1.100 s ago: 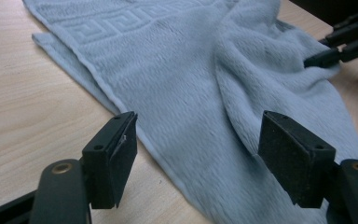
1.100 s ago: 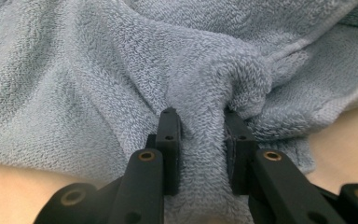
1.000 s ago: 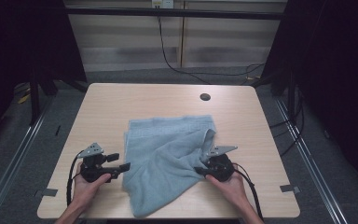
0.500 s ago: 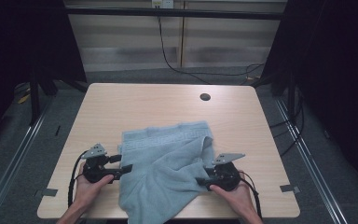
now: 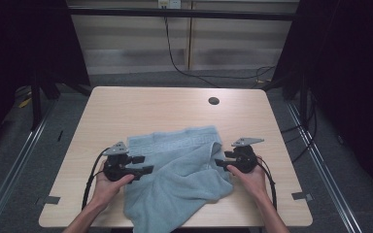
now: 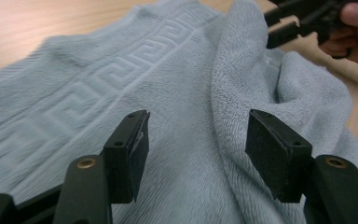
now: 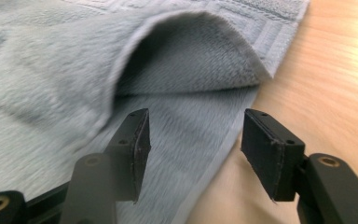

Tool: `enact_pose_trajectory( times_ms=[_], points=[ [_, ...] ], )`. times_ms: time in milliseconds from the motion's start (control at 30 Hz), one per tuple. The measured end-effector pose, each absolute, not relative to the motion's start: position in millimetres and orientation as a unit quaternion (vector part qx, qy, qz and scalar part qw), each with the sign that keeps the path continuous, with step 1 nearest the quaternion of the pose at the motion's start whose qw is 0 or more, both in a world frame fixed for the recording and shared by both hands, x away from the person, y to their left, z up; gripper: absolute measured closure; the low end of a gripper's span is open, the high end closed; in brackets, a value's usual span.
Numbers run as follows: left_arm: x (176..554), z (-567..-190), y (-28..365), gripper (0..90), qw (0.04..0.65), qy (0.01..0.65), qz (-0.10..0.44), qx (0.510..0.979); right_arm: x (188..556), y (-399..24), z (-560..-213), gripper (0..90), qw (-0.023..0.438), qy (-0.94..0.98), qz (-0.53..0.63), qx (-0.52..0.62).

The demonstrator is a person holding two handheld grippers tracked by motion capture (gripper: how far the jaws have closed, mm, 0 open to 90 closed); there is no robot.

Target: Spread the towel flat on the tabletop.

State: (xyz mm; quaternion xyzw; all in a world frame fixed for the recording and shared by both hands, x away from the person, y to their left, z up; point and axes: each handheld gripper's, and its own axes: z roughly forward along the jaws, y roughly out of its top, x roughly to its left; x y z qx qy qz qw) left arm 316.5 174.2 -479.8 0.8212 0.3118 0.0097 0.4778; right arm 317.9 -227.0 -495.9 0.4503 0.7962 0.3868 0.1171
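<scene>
- Two grippers have changed since a second ago: the right gripper has just let go of the light-blue towel, its jaws opening; the left gripper, also unclenched, has been narrowing.
- The towel lies rumpled on the worktop between them, drawn nearer the person.

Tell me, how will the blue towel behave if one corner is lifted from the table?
The towel will probably hang limp: it already lies in soft folds, one flap curled over. Its thick, fuzzy pile suggests the pads would hold without slipping. Part of it hangs over the table edge, so it may drag.
</scene>
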Motion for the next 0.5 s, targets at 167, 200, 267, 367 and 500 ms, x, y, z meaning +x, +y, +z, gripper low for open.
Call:
enact_pose_trajectory(
  times_ms=[167, 200, 267, 367, 500],
  points=[
    [316.3, -487.6, 154.9, 31.6, 0.456, 0.303, 0.007, 0.837, 325.7, -215.1, -507.0, 34.6, 0.120, 0.801, 0.392, 0.436],
    [317.0, -488.3, 152.2, 30.0, 0.455, 0.303, 0.007, 0.837, 325.3, -213.5, -507.3, 34.0, 0.121, 0.802, 0.393, 0.434],
    [319.1, -488.8, 146.8, 29.2, 0.460, 0.301, 0.004, 0.835, 324.7, -210.9, -507.6, 34.1, 0.122, 0.804, 0.393, 0.430],
    [322.3, -491.5, 140.7, 28.5, 0.456, 0.302, 0.001, 0.837, 321.6, -205.1, -508.2, 36.9, 0.139, 0.811, 0.382, 0.420],
    [322.1, -493.9, 134.3, 33.5, 0.453, 0.290, -0.013, 0.843, 315.6, -198.5, -505.7, 66.8, 0.146, 0.822, 0.374, 0.404]
  ],
)
